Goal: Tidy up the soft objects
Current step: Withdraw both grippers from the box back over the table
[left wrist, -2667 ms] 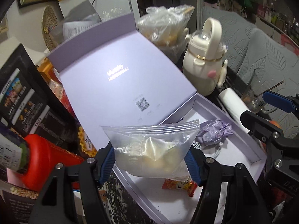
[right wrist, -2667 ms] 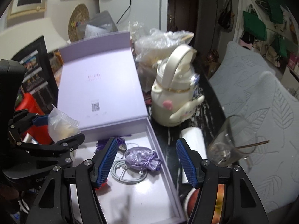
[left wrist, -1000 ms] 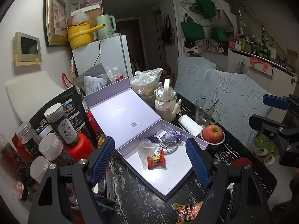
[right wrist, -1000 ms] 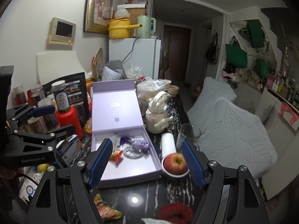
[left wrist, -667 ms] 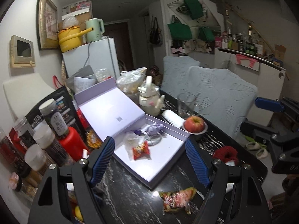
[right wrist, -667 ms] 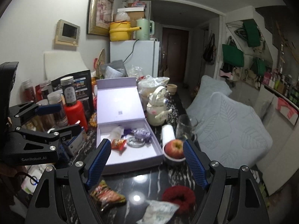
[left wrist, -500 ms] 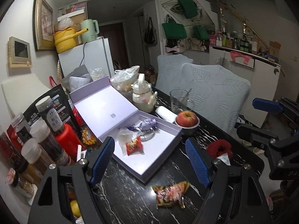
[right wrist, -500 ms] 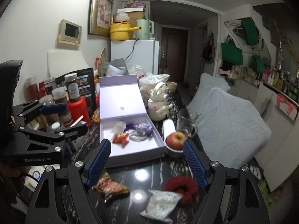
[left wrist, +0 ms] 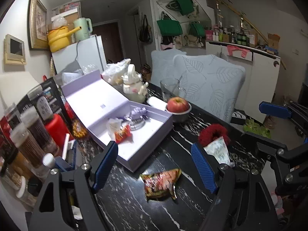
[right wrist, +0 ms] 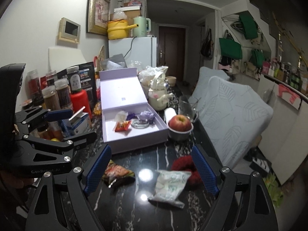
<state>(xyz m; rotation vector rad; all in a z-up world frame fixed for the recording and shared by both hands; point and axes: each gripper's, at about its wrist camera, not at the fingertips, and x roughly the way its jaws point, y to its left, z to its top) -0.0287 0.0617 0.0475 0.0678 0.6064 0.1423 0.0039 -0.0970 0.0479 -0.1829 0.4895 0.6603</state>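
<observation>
An open lilac box on the black marble table holds a clear zip bag, a red snack packet, a purple pouch and a coiled cable. On the table in front lie a dark snack packet, a white-green packet and a red fluffy scrunchie. My left gripper is open and empty above the dark packet. My right gripper is open and empty above both packets.
An apple in a bowl, a glass, a white roll and a cream kettle stand right of the box. Jars and a red bottle crowd the left. A leaf-patterned chair is at the right.
The left gripper let go of the zip bag, which now lies in the box. Both grippers pulled back from the box to the near table edge, bringing the loose packets and scrunchie into view.
</observation>
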